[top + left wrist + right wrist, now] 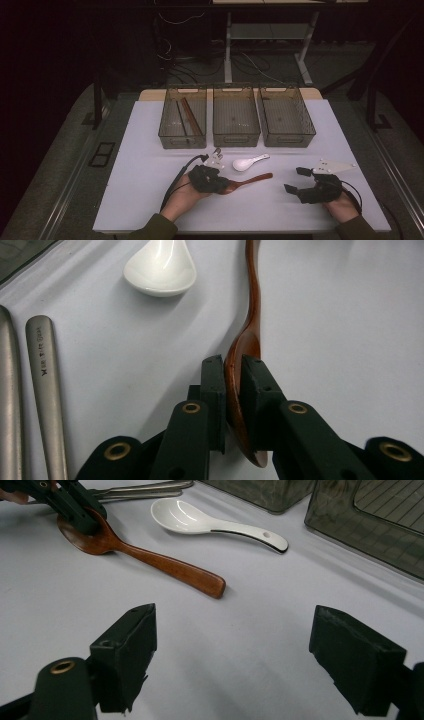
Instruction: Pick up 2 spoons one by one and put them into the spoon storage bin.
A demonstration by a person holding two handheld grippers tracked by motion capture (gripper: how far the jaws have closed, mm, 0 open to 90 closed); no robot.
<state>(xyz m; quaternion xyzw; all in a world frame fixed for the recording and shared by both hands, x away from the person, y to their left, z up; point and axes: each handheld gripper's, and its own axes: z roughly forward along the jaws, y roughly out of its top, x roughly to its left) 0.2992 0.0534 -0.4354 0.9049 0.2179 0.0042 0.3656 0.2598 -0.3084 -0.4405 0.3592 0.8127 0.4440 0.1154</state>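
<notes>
- The left gripper (232, 385) had its jaws clamped on the bowl of the wooden spoon (247, 345), one pad on each side of the bowl's rim.
- That spoon (248, 180) lay on the white table (150, 200), near the middle of its near half, with its handle pointing right and slightly away.
- The right gripper (235, 655) held its jaws wide apart with nothing between them, hovering over bare table right of the spoon's handle end.
- A white ceramic spoon (247, 162) lay just beyond the wooden one, apart from it.
- Two metal handles (45, 390) lay side by side left of the ceramic spoon in the left gripper view.
- Three dark bins (236, 116) stood in a row at the far side; the left one held brown sticks (190, 117).
</notes>
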